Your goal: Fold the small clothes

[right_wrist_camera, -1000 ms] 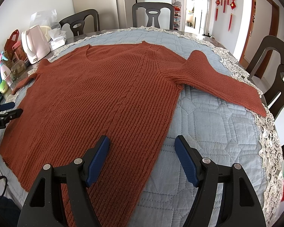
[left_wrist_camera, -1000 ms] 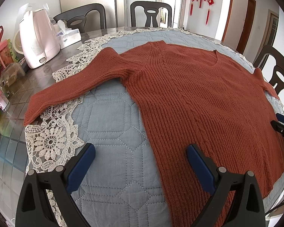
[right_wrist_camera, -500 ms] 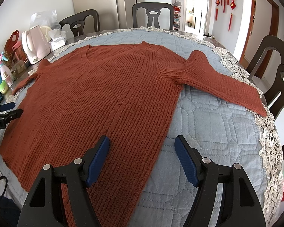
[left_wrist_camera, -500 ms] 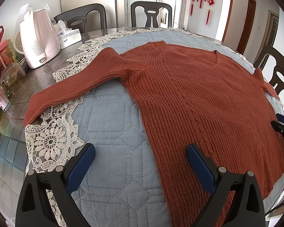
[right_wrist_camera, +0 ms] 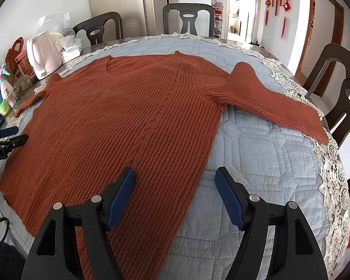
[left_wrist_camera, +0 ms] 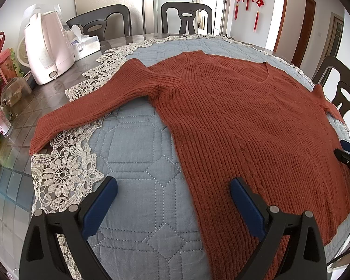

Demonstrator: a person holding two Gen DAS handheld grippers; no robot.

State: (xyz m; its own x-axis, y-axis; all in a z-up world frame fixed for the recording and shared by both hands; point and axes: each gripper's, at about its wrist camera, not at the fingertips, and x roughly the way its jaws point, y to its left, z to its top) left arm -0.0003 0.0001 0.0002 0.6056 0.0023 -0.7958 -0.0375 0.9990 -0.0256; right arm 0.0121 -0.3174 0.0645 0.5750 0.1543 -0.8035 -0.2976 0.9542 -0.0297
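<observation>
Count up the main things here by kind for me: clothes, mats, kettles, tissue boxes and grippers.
sweater: 1
quilted mat: 1
kettle: 1
tissue box: 1
grippers: 2, the left gripper and the right gripper
Total: 6

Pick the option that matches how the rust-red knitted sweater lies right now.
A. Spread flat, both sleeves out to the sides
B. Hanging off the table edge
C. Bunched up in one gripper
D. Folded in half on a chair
A: the rust-red knitted sweater lies flat on the blue quilted cloth, sleeves extended, and both grippers are open and empty.
</observation>
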